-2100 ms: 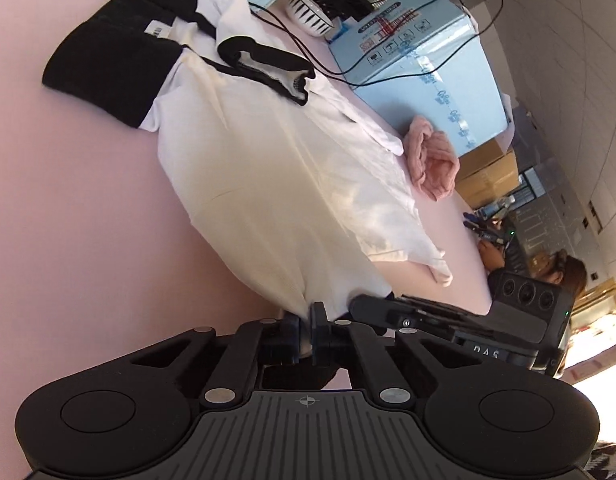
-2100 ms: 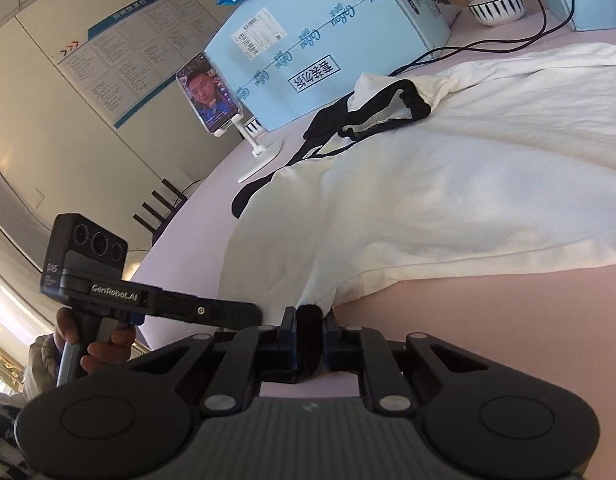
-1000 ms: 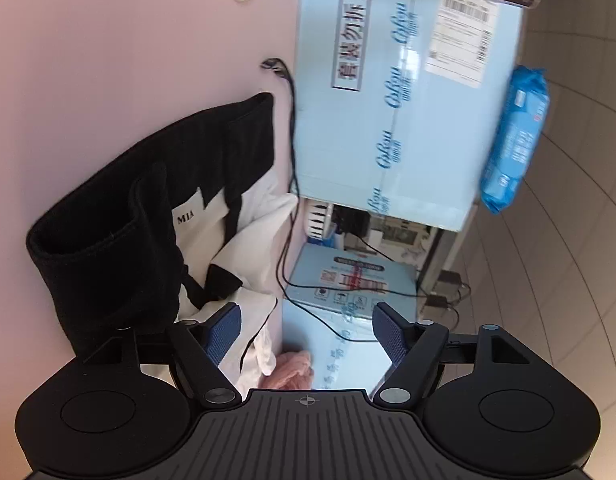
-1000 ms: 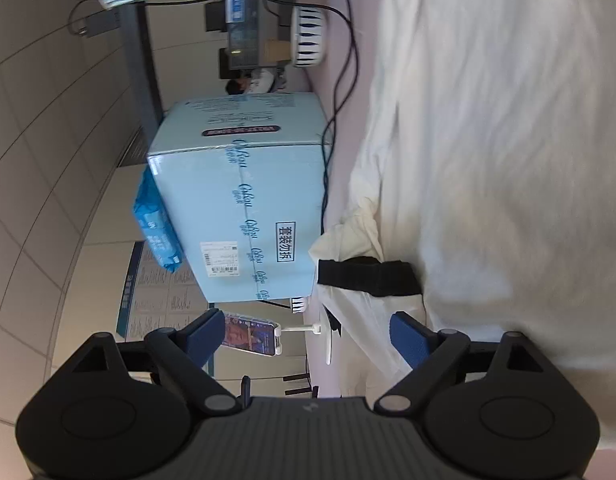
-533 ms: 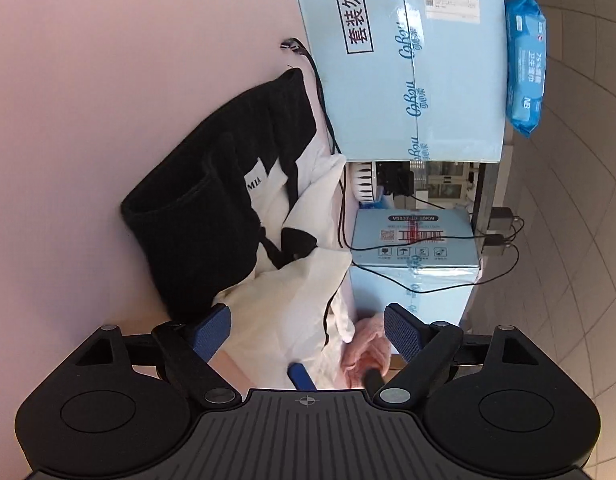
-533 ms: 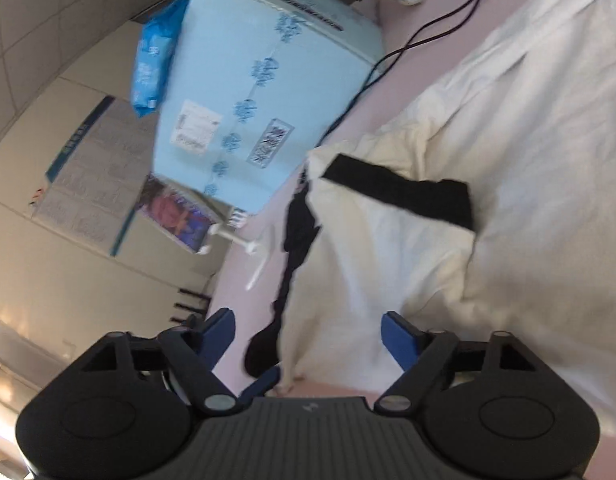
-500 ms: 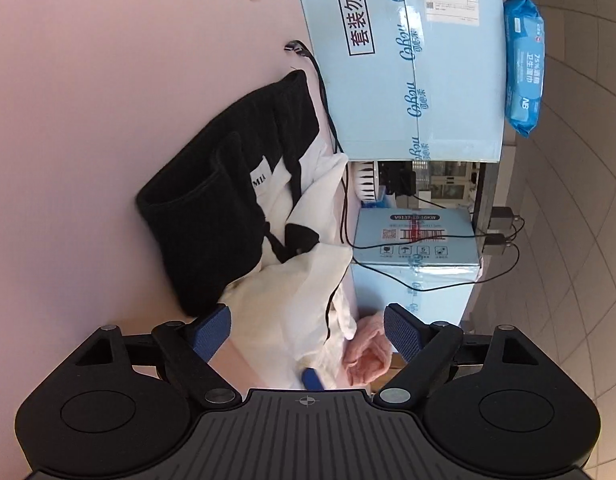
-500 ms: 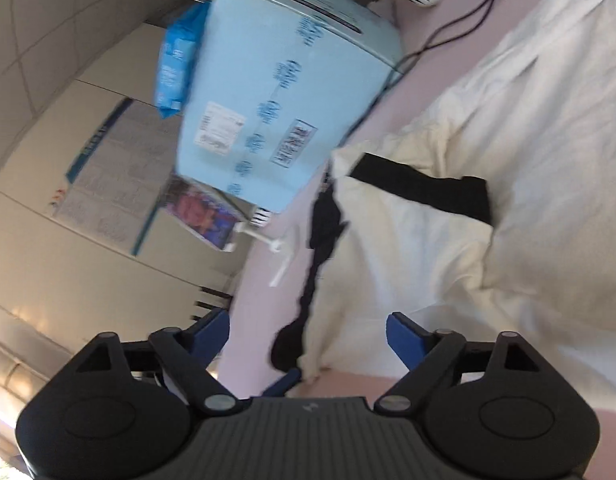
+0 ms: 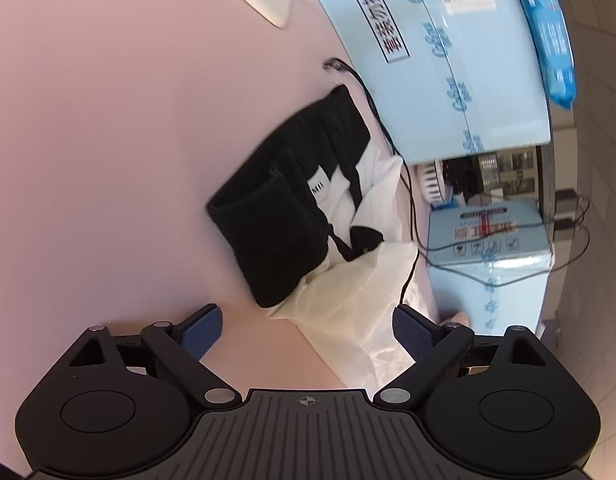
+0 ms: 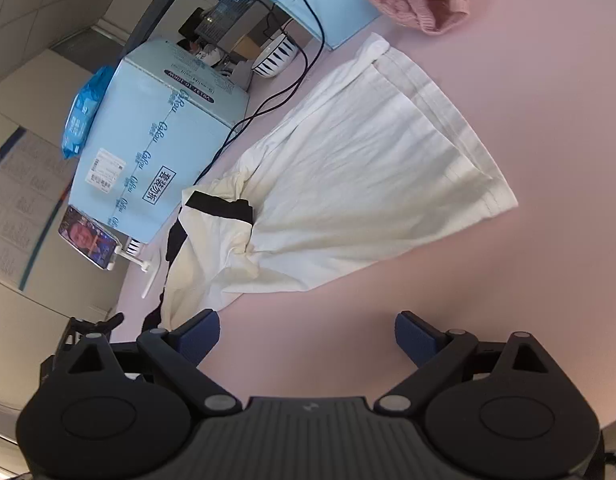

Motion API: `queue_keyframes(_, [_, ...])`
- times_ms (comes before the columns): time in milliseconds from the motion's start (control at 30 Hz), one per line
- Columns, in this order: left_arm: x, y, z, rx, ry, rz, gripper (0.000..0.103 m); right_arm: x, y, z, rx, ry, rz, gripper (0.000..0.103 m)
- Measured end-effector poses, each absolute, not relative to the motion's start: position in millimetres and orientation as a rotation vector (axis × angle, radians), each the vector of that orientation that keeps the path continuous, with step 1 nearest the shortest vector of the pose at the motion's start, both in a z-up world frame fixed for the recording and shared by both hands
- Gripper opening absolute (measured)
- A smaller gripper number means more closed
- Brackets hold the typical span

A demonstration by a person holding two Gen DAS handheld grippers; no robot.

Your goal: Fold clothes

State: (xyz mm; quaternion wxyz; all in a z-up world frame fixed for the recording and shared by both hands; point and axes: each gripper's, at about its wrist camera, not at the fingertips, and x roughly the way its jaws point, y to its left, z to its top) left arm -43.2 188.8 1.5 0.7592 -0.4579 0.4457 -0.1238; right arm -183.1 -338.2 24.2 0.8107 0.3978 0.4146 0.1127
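The tall pale-blue carton (image 10: 156,136) bears a boxed label reading "套装勿拆" and the repeated brand word "CoRou" in blue along its tape strip. A white shipping label on it, the smaller blue box's (image 9: 488,236) print and the garment tag (image 9: 319,187) are too small to read.

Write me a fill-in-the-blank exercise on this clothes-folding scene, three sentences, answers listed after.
1. The cream garment lies on a table whose surface is ____ in colour.
2. The sleeve cuff folded across the garment is ____.
3. Both the left gripper and the right gripper are ____, with no cloth between the fingers.

Answers: pink; black; open
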Motion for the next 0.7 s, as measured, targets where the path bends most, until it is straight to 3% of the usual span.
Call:
queue_keyframes(133, [-28.3, 169.3, 4.5, -0.963, 0.949, -0.251, 0.103, -182.1, -359.1, 17.0, 0.975, 0.802, 0.137, 0.096])
queue_keyframes(333, [-13.2, 163.5, 0.7, -0.999, 0.921, -0.256, 0.102, -155.8, -349.0, 12.0, 0.914, 0.638, 0.009, 0.100])
queue_keyframes(433, [-12.7, 160.7, 2.3, -0.969, 0.903, -0.253, 0.094, -146.4, -345.2, 10.9, 0.889, 0.607, -0.012, 0.102])
queue_keyframes(467, [-13.0, 160.7, 2.7, -0.953, 0.896, -0.244, 0.083, -144.4, -344.8, 10.9, 0.885, 0.599, -0.017, 0.091])
queue_keyframes(500, [-13.2, 161.1, 2.5, -0.942, 0.892, -0.233, 0.063, -142.2, -346.7, 8.0, 0.892, 0.599, -0.019, 0.064])
queue_keyframes(533, [-13.1, 162.9, 0.6, -0.932, 0.894, -0.214, 0.052, -139.5, -349.4, 3.4, 0.906, 0.603, -0.021, 0.052])
queue_keyframes(567, [-12.5, 165.7, -2.5, -0.932, 0.902, -0.200, 0.032, -136.9, -352.2, -1.1, 0.921, 0.607, -0.023, 0.033])
queue_keyframes(600, [-12.0, 168.5, -5.2, -0.939, 0.907, -0.198, 0.028, -134.2, -355.8, -5.1, 0.911, 0.615, -0.026, 0.015])
queue_keyframes(700, [-13.8, 179.8, -6.6, -0.950, 0.937, -0.232, 0.022, -137.4, -361.9, -5.1, 0.888, 0.632, -0.014, 0.006])
